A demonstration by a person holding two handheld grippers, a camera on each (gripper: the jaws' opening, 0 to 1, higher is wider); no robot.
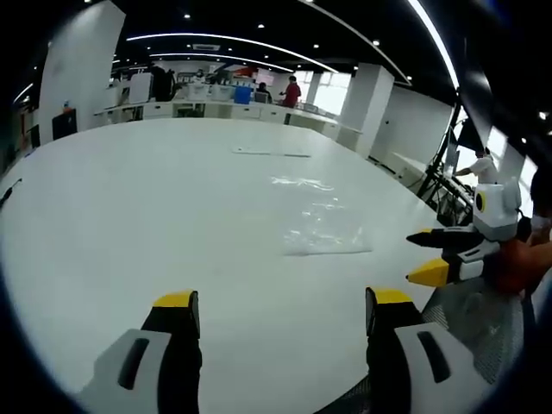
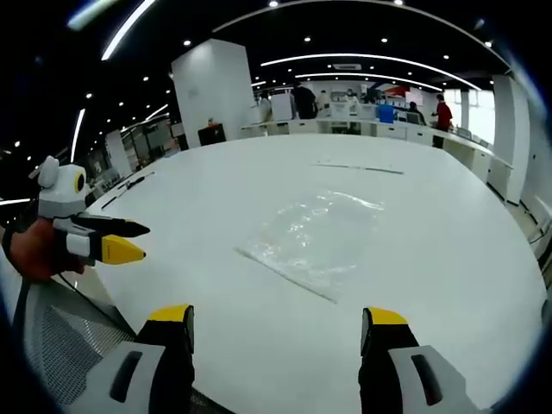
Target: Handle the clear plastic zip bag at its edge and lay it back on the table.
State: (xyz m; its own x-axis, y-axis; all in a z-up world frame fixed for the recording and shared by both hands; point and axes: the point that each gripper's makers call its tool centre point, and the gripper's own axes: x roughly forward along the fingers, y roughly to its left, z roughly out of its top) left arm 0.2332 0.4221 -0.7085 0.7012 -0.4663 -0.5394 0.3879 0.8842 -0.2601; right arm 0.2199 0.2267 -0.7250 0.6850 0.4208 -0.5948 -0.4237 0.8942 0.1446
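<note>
A clear plastic zip bag (image 1: 323,226) lies flat on the big white table (image 1: 155,216), right of centre in the left gripper view. In the right gripper view the zip bag (image 2: 315,237) rests just ahead of the jaws, one long edge toward me. My left gripper (image 1: 283,304) is open over the table's near edge, short of the bag, with nothing between its jaws. My right gripper (image 2: 276,317) is open too, a little back from the bag's near edge. The right gripper (image 1: 435,256) enters the left gripper view from the right; the left gripper (image 2: 121,240) enters the right gripper view from the left.
A thin flat strip (image 1: 269,153) lies farther back on the table (image 2: 448,285). Desks, white columns and people (image 1: 293,90) stand beyond the far edge. A mesh chair (image 2: 52,336) sits below the near table edge. A stand with equipment (image 1: 448,185) is at the right.
</note>
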